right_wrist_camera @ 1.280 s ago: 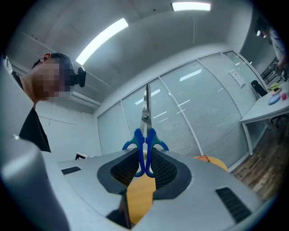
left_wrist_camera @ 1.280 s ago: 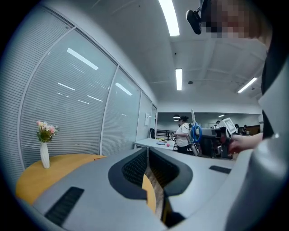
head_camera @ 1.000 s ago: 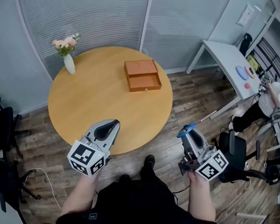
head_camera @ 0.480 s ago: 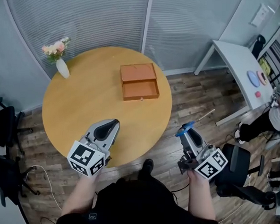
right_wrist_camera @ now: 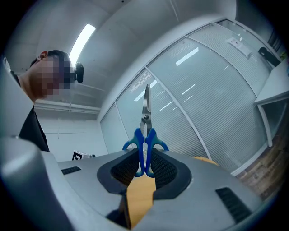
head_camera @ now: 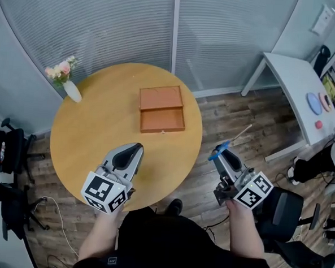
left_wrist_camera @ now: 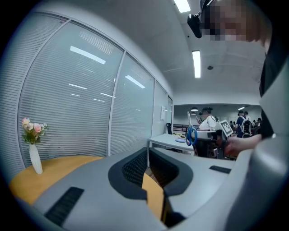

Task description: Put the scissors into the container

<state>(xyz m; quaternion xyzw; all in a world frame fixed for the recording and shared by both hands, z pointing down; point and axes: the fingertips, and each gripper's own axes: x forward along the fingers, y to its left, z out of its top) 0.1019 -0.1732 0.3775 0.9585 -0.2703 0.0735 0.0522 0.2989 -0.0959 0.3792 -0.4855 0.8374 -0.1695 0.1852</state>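
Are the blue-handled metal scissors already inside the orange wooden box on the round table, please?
No, the blue-handled metal scissors are clamped by their handles in the right gripper, beside the round table.

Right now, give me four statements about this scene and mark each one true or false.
1. The right tongs grip blue-handled scissors. True.
2. The scissors already lie in the container. False: they are held in the air off the table's right side.
3. A vase of flowers stands near the table's left edge. True.
4. The left tongs hold a cup. False: nothing is between them.
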